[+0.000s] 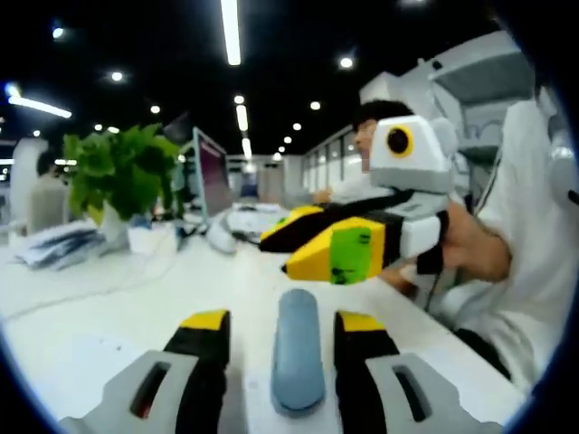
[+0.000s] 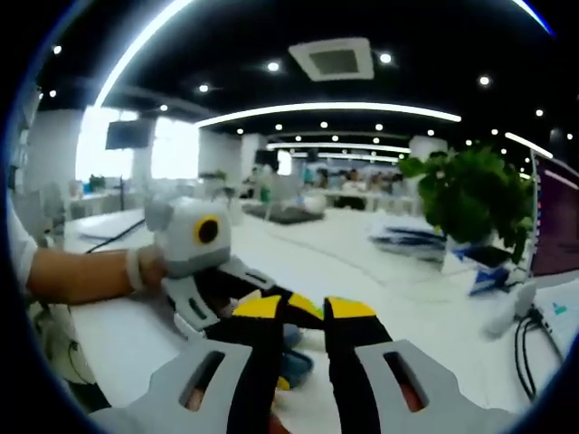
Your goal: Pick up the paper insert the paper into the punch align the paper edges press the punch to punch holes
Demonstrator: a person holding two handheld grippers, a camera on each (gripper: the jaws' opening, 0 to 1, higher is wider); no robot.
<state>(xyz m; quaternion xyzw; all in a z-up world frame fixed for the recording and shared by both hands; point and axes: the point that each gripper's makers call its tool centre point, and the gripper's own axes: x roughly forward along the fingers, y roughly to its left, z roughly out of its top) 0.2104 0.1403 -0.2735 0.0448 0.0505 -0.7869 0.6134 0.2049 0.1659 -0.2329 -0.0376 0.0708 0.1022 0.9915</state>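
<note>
In my left gripper view, a plant sits at nine o'clock on the white desk. My left gripper stands at six o'clock, jaws apart on either side of the punch's grey-blue lever; I cannot tell whether they touch it. The right gripper hangs at two o'clock above the lever; its jaws look close together, but I cannot tell for sure. In my right gripper view, the left gripper comes in at eight o'clock. The right gripper's tips sit nearly together, holding nothing I can see. Another plant stands at three o'clock. I cannot make out the paper.
</note>
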